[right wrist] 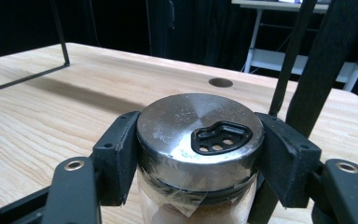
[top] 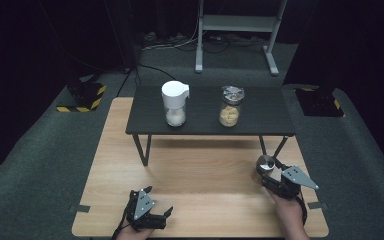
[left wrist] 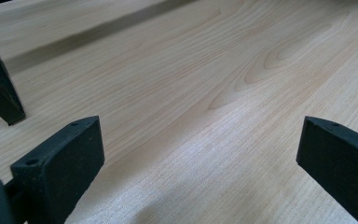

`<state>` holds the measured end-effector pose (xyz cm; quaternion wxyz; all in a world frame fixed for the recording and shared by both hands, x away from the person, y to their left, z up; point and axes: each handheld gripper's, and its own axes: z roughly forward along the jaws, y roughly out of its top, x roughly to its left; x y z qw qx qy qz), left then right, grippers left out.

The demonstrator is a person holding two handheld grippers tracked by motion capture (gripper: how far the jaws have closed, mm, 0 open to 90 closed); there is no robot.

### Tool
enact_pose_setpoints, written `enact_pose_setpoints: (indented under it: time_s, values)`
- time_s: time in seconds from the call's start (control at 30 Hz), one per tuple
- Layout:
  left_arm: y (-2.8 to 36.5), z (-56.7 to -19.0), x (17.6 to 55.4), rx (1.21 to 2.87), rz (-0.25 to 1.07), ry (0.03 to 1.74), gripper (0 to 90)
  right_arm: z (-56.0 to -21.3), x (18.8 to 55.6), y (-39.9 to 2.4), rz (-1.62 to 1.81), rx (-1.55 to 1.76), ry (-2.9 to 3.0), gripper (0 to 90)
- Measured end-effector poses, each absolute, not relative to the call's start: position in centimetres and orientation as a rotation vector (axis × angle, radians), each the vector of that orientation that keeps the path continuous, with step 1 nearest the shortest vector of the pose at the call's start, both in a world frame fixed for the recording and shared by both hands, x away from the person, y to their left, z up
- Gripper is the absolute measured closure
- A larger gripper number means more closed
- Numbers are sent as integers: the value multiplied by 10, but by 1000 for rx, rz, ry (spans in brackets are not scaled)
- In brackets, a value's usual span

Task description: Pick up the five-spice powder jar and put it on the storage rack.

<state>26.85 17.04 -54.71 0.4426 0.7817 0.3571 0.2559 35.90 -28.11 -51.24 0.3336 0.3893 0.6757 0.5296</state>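
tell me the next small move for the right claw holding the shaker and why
Probably lift it straight up. The right claw is shut on the shaker just under its metal lid, upright on the wooden table, beside the black shelf's leg.

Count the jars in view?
3. White-lidded jar and metal-lidded jar stand on the dark shelf; a shaker jar sits clamped in the right gripper on the wooden table.

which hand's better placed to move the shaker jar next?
Right. The right gripper is shut on the metal-lidded shaker jar, fingers pressing both sides of the lid. The left gripper is open over bare wooden table, holding nothing.
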Motion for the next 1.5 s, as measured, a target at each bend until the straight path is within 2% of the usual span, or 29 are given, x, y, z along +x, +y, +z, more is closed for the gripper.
enact_pose_setpoints:
  time_s: [1.5]
  values:
    - [171,-547,269,1939,629,881,10,-448,324,-264,1542,888,1718,342]
